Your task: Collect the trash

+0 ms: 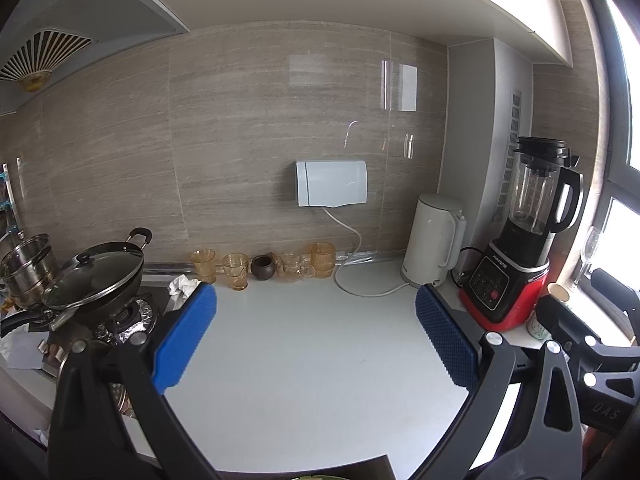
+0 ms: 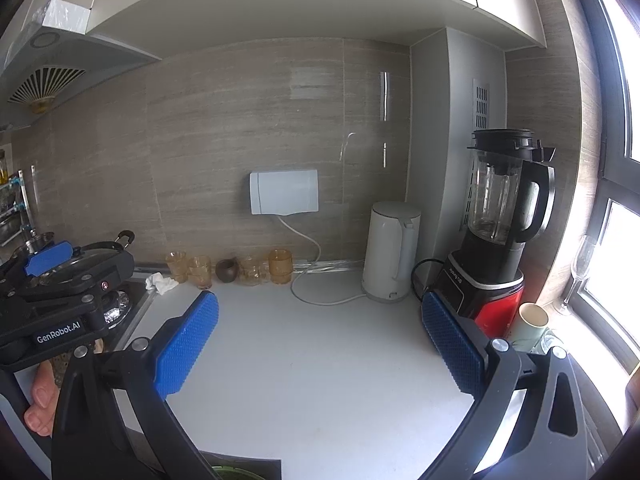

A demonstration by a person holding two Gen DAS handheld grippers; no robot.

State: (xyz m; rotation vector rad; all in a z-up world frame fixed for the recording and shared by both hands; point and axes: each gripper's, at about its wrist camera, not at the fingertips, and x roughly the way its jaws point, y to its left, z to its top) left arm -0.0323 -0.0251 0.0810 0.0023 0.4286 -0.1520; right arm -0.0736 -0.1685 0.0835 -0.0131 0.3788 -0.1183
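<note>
1. The trash to collect is a crumpled white tissue (image 1: 182, 285); it lies on the white countertop (image 1: 312, 360) just beyond the tip of the left finger of the left gripper (image 1: 316, 334), near the edge of the stove
2. In the right wrist view the same tissue (image 2: 161, 282) is ahead of the right gripper (image 2: 320, 340) and to the left of its left finger
3. Both grippers have their fingers spread wide and hold nothing
4. I judge the tissue very light and soft, not slippery and not fragile; a pinch across the middle of the wad should be enough
5. Containers: the amber glass cups (image 1: 236, 270) beyond the fingers look empty, the blender (image 1: 524, 232) jar past the right finger seems empty, and the wok (image 1: 96, 276) is covered by a lid, so its content is hidden
</note>
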